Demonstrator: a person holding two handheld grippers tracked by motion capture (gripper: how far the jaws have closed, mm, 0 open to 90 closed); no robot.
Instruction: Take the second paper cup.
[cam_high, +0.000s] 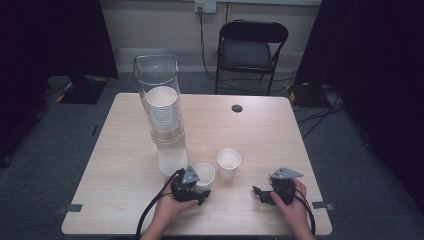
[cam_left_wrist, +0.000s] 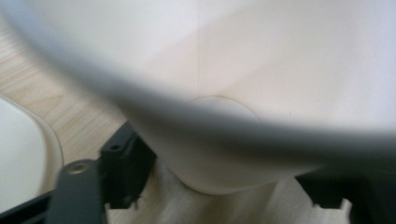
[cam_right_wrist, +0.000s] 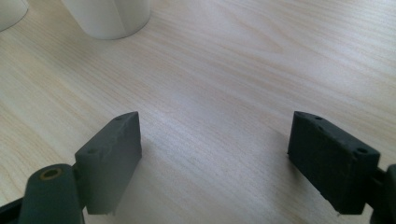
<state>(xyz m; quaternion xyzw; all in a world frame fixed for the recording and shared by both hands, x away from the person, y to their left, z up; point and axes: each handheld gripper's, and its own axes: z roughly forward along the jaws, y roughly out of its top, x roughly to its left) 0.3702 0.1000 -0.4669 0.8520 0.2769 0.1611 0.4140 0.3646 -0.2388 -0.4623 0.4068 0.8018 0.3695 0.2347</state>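
Both grippers' fingers (cam_right_wrist: 109, 158) apart

The worktop (cam_high: 125, 165) is pale wood with thin brown grain lines. The two paper cups (cam_high: 229, 163) are white outside and creamy inside. The cup stack (cam_high: 163, 112) is white with ring lines, inside a clear tube (cam_high: 156, 70). Each gripper (cam_high: 200, 192) is black with a grey plate. The chair (cam_high: 252, 47) is black. The floor (cam_high: 360, 165) is dark grey.
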